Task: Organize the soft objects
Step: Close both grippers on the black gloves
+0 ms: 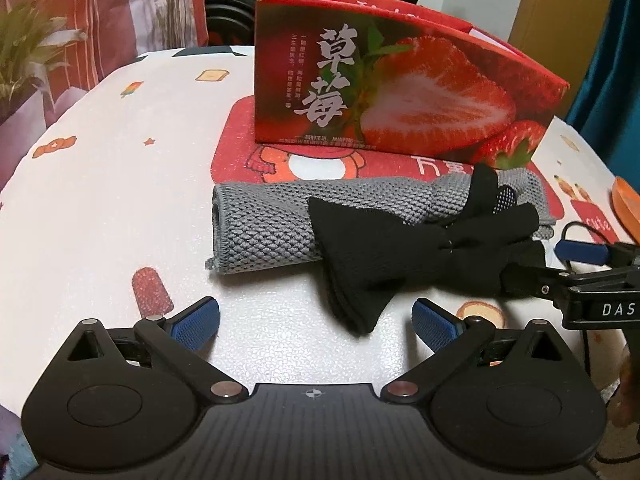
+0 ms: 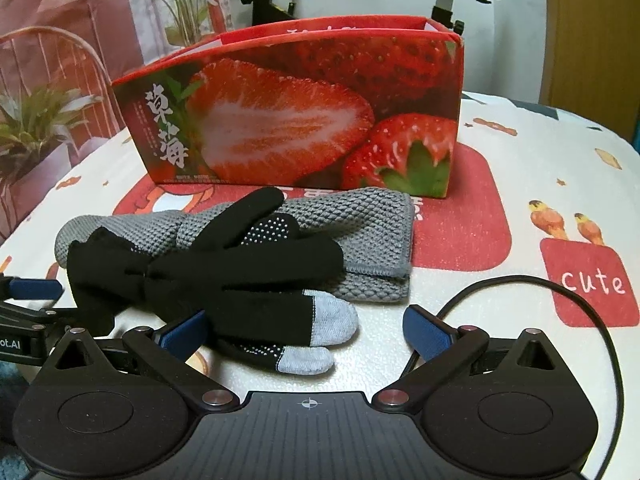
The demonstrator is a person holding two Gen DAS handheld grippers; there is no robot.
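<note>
A pair of black gloves with grey fingertips lies on the table, partly over a rolled grey knit towel, which also shows in the right wrist view. Behind them stands an open red strawberry box, also seen in the right wrist view. My left gripper is open, just short of the glove cuffs. My right gripper is open, with the glove fingertips between its blue pads; it enters the left wrist view from the right.
The table has a white cartoon-print cloth and a red mat under the box. A black cable loops at the right. An orange object sits at the right edge. Potted plants stand left.
</note>
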